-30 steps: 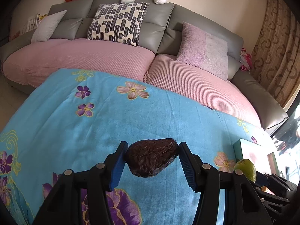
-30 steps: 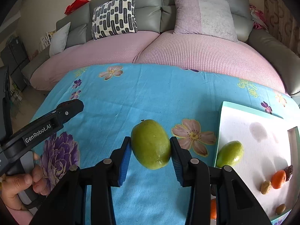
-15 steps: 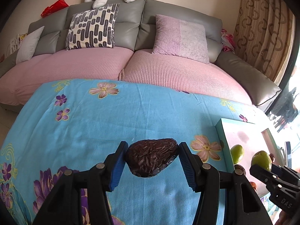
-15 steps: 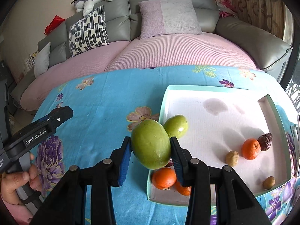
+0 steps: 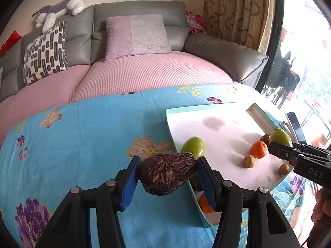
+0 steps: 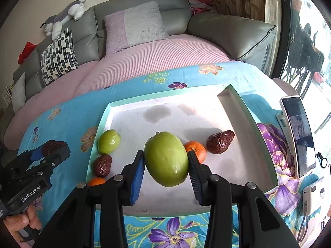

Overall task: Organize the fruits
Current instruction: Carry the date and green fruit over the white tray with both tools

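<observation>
My left gripper (image 5: 168, 172) is shut on a wrinkled dark brown date (image 5: 166, 170), held above the blue cloth just left of the white tray (image 5: 223, 111). My right gripper (image 6: 166, 162) is shut on a large green fruit (image 6: 166, 158), held over the middle of the tray (image 6: 169, 101). In the tray lie a smaller green fruit (image 6: 108, 141), two dates (image 6: 220, 141) (image 6: 102, 165), oranges (image 6: 195, 147) (image 6: 96, 181), and small brown fruits (image 5: 249, 161). The left gripper also shows at the left of the right wrist view (image 6: 49, 150).
The table wears a blue flowered cloth (image 5: 82, 136). A phone on a stand (image 6: 298, 132) and a white device (image 6: 312, 194) sit right of the tray. Behind the table is a grey sofa with a pink cover (image 5: 144, 72) and cushions. A hand (image 6: 22, 222) holds the left gripper.
Both grippers have swung right toward the tray, each still holding its fruit. The green fruit has moved from the tray's left edge to over its middle.
</observation>
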Demonstrator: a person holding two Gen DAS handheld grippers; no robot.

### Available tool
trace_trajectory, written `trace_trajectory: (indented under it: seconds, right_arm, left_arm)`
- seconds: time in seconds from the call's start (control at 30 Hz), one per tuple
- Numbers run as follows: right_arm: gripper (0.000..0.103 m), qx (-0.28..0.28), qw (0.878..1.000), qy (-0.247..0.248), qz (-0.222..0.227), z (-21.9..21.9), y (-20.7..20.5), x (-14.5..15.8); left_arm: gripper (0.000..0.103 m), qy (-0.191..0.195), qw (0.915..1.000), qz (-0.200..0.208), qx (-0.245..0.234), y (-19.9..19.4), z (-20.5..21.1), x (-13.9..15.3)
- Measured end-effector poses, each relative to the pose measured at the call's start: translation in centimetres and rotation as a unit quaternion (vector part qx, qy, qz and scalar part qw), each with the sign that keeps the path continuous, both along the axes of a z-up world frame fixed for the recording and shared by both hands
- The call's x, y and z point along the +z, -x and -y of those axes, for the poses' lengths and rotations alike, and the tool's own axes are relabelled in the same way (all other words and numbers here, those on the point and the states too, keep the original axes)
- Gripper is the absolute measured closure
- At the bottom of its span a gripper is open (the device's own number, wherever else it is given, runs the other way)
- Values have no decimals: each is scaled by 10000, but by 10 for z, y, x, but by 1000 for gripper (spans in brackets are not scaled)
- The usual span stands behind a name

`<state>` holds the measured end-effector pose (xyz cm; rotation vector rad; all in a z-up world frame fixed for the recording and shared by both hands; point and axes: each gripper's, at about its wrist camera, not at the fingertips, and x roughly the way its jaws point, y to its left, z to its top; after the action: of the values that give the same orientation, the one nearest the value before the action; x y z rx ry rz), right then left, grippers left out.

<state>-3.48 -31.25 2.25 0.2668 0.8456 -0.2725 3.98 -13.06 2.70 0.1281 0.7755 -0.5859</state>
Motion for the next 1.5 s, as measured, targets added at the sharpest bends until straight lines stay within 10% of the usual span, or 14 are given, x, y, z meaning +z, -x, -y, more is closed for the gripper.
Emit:
trace_trajectory:
  seconds: [1.5]
  right_arm:
    - [60,-140,9963,-329,-781,35,-1,-55]
  left_arm:
    - [44,-695,9946,54,-769,22,87,-39]
